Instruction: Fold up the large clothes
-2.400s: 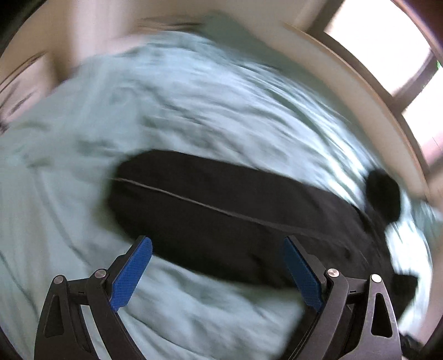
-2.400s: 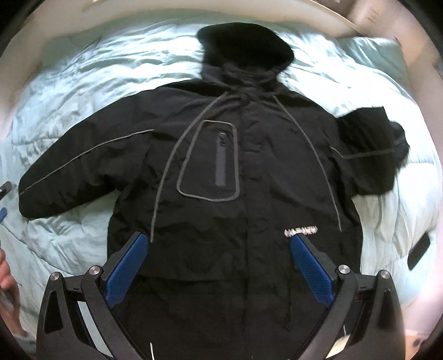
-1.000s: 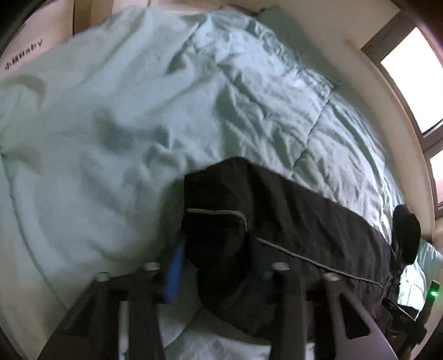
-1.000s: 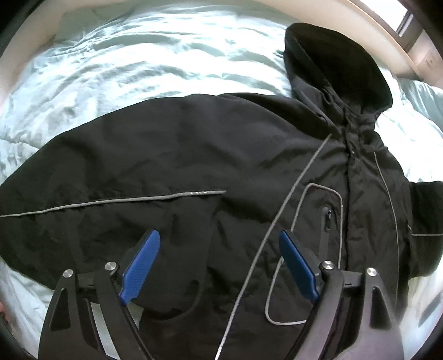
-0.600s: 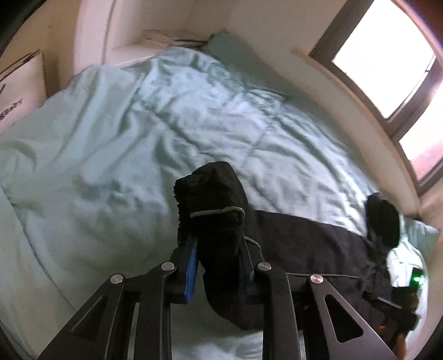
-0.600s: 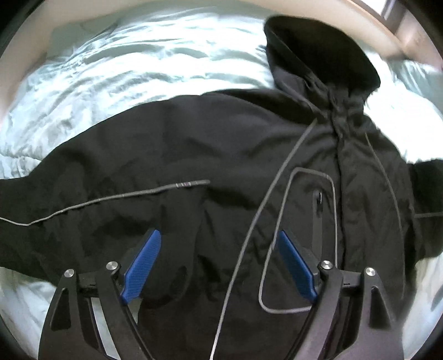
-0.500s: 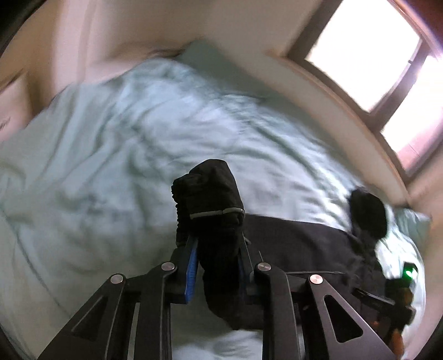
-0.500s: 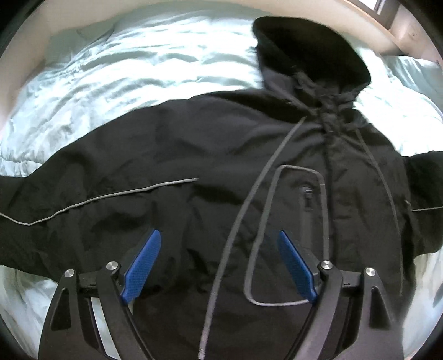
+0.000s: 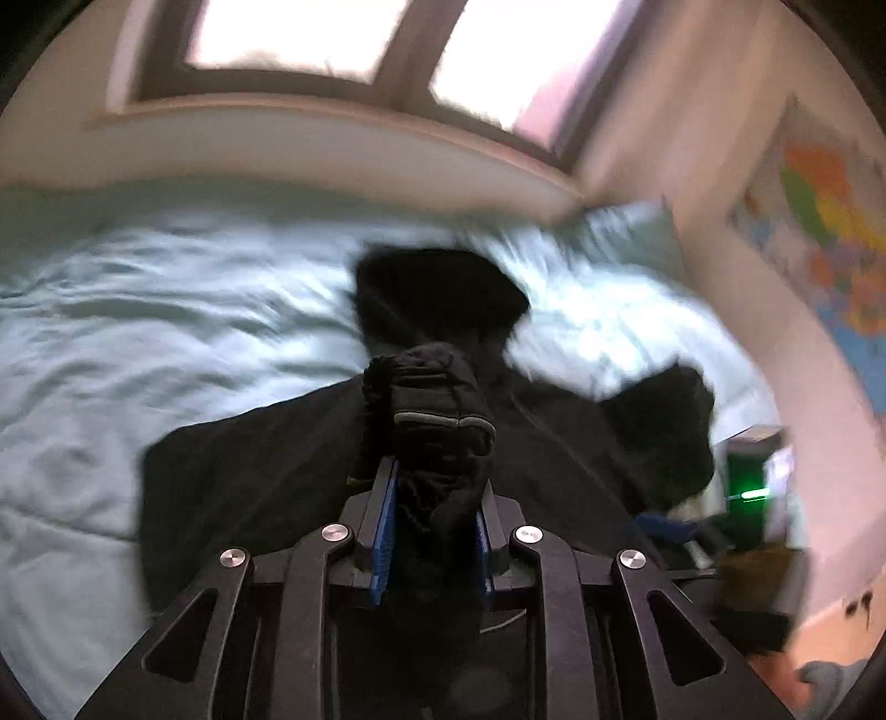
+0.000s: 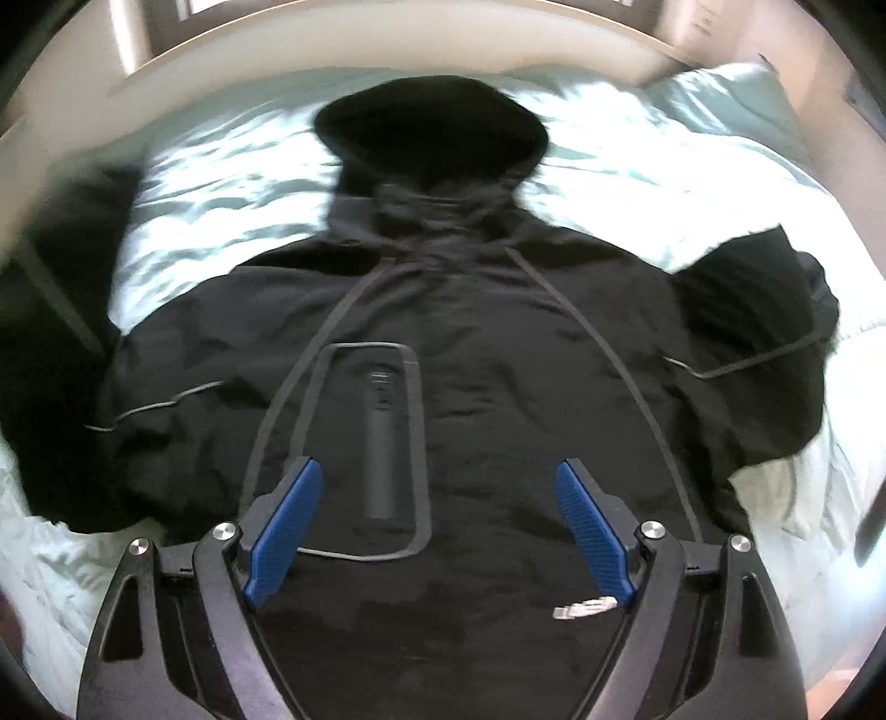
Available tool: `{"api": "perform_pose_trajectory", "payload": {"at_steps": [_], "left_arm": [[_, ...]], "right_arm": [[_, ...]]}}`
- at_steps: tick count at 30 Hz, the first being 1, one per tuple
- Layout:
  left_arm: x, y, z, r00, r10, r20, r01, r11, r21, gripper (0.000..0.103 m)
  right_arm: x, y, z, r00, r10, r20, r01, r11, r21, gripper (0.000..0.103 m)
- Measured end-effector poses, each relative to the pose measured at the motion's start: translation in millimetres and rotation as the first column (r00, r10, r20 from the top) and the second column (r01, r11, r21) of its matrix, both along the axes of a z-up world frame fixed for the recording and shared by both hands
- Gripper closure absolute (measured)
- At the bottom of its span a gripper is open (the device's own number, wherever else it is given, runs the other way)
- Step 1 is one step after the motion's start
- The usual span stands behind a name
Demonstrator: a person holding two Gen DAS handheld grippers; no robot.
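Observation:
A black hooded jacket (image 10: pixel 498 360) lies face up on a pale green duvet (image 10: pixel 232 183), hood (image 10: pixel 432 127) at the far end. My left gripper (image 9: pixel 434 487) is shut on the cuff of one sleeve (image 9: pixel 437 399), which is bunched between the blue pads and held up over the jacket body. In the right wrist view that raised sleeve (image 10: pixel 50 288) shows as a dark blur at the left edge. My right gripper (image 10: pixel 439 468) hangs open above the chest pocket with nothing between its pads. The other sleeve (image 10: pixel 758 332) lies folded in at the right.
The duvet (image 9: pixel 138 310) covers the whole bed. A pillow (image 9: pixel 626 232) lies at the far right corner. A window (image 9: pixel 288 33) and its sill run behind the bed. A coloured map (image 9: pixel 819 221) hangs on the right wall. Cluttered things with a green light (image 9: pixel 747 493) stand beside the bed.
My left gripper closed on the sleeve cuff, lifted it off the duvet and swung it over the jacket body. The right gripper, still open, shifted from the sleeve side to above the chest.

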State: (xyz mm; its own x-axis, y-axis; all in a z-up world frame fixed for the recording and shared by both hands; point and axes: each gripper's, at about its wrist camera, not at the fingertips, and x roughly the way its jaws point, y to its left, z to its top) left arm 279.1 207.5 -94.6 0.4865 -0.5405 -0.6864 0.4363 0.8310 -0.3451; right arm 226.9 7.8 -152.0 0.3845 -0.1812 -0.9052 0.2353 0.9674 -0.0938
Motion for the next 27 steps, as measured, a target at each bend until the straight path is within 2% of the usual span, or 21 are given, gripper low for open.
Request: {"api": "perform_pose_trajectory", "payload": {"at_steps": [1,4,6,8,10,12,13,15,16,19,23,25,27], "left_arm": [[10,-22,-19,0.999,-0.029,-0.038,0.030,0.999,0.023,0.078],[28,-49,-62,0.988,-0.047,-0.145,0.054,0.997,0.049,0.075],[41,-56,-100,0.967,-0.041,-0.252,0.053,0.998,0.043,0.072],[49,-57,-127,0.934,-0.061,-0.353,0.059,0.998,-0.016,0.068],[51,-49,-146,0.895,-0.105,-0.434,0.049,0.989,-0.138,0.066],[49,-39,-152,0.860,-0.142,-0.491,0.011,0.965,-0.260,0.065],[46,-36,-149,0.850,-0.145,-0.506,-0.004,0.959,-0.282,0.064],[44,-31,-136,0.852,-0.121,-0.509,-0.016,0.966,-0.257,0.060],[40,-27,-127,0.861,-0.109,-0.497,-0.016,0.970,-0.241,0.055],[27,-6,-99,0.903,-0.050,-0.426,-0.038,0.980,-0.195,0.040],[15,32,-78,0.925,0.015,-0.381,-0.091,0.979,-0.183,0.037],[10,52,-75,0.925,0.069,-0.373,-0.135,0.979,-0.155,0.037],[5,72,-75,0.924,0.127,-0.360,-0.170,0.981,-0.090,0.037]], "right_arm": [[-3,-8,-1,1.000,-0.010,-0.004,0.010,1.000,-0.001,0.015],[-9,-31,-8,0.999,-0.035,-0.022,0.035,0.999,0.014,0.015],[-11,-40,-15,0.999,-0.036,-0.040,0.037,0.999,0.020,0.015],[-11,-47,-23,0.998,-0.023,-0.056,0.025,0.999,0.030,0.015],[-9,-47,-29,0.997,0.004,-0.071,-0.001,0.999,0.034,0.015],[-8,-44,-32,0.997,0.034,-0.073,-0.030,0.999,0.044,0.015],[-6,-41,-33,0.996,0.054,-0.069,-0.050,0.997,0.057,0.015],[-3,-36,-33,0.994,0.089,-0.060,-0.083,0.993,0.086,0.015],[-2,-32,-32,0.993,0.109,-0.053,-0.103,0.989,0.102,0.015],[6,-18,-32,0.986,0.162,-0.039,-0.153,0.973,0.173,0.015],[19,0,-42,0.980,0.199,-0.032,-0.180,0.934,0.308,0.015],[27,4,-56,0.983,0.173,-0.063,-0.141,0.928,0.345,0.015],[33,2,-71,0.987,0.124,-0.105,-0.079,0.929,0.361,0.015]]}}
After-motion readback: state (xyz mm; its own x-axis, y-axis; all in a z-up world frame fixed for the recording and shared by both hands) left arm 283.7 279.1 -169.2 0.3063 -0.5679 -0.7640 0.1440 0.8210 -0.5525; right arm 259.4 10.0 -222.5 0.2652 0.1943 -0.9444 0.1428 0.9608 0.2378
